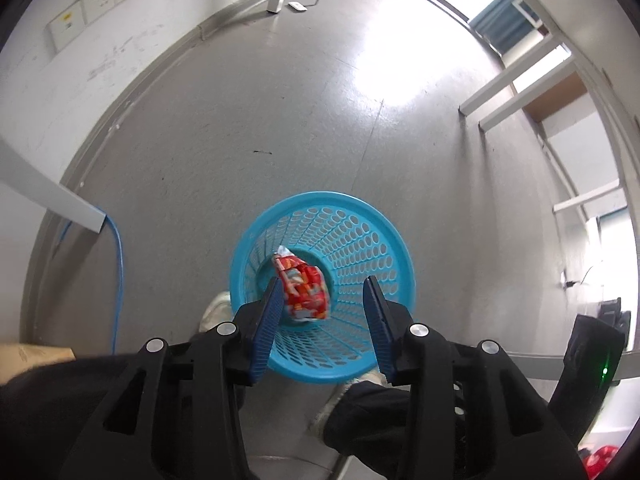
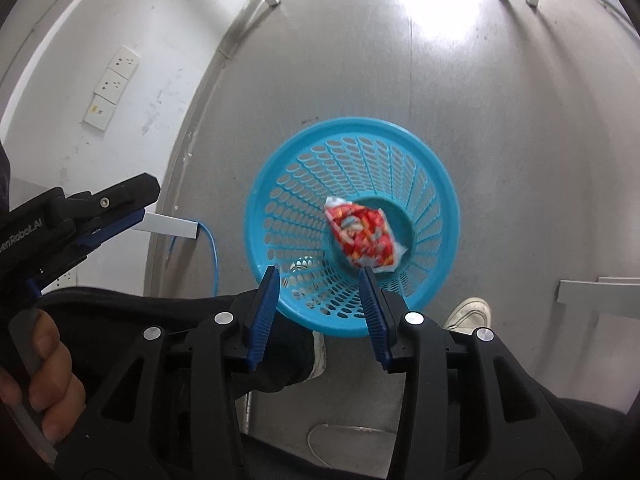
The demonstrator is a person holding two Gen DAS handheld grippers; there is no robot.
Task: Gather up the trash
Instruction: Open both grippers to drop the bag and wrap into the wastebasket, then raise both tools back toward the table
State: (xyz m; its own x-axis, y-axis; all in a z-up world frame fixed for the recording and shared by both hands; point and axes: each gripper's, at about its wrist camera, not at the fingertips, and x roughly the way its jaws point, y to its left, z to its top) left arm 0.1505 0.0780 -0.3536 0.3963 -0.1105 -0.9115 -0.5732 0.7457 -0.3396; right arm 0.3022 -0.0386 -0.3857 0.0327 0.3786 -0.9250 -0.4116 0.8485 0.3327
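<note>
Over the blue basket [image 1: 340,216] on the grey floor [image 1: 280,120], both grippers point steeply down. The left gripper [image 1: 324,312] has its blue pads spread apart, gripping nothing; a red snack wrapper [image 1: 304,292] shows inside the basket just past its left pad, whether touching it I cannot tell. Same story at the right gripper [image 2: 320,300]: jaws parted, empty, and the wrapper [image 2: 364,236] lies free, deep in the basket [image 2: 280,184] near its bottom. A white shoe [image 2: 468,312] stands beside the basket. A blue cable [image 1: 118,264] trails down by the wall [image 1: 60,92].
</note>
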